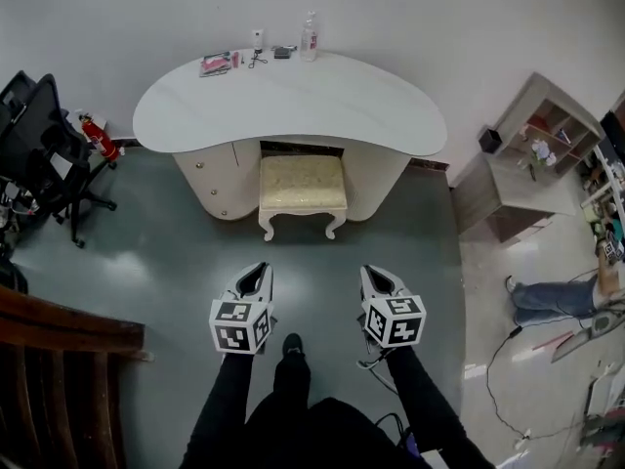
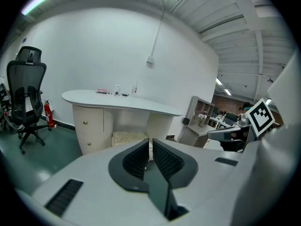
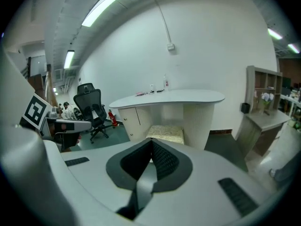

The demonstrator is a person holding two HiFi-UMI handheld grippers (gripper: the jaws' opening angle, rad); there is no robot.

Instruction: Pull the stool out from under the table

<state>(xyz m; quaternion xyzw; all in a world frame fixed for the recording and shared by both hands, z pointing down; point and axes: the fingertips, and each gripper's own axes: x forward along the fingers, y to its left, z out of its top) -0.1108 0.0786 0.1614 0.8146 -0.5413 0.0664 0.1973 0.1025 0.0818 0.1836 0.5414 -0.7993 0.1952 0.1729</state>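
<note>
Now left tool (image 1: 258,272), right tool (image 1: 374,275) held forward, jaws together, apparently facing stool (image 1: 302,190).

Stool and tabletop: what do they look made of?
Stool: the seat looks like padded fabric, pale yellow with a mottled pattern. The cream frame with curved legs is probably painted wood, though moulded plastic cannot be ruled out.
Tabletop: a smooth white slab with a soft sheen and no visible grain. It could be laminate or a stone-look surface; the look leaves that open.
</note>
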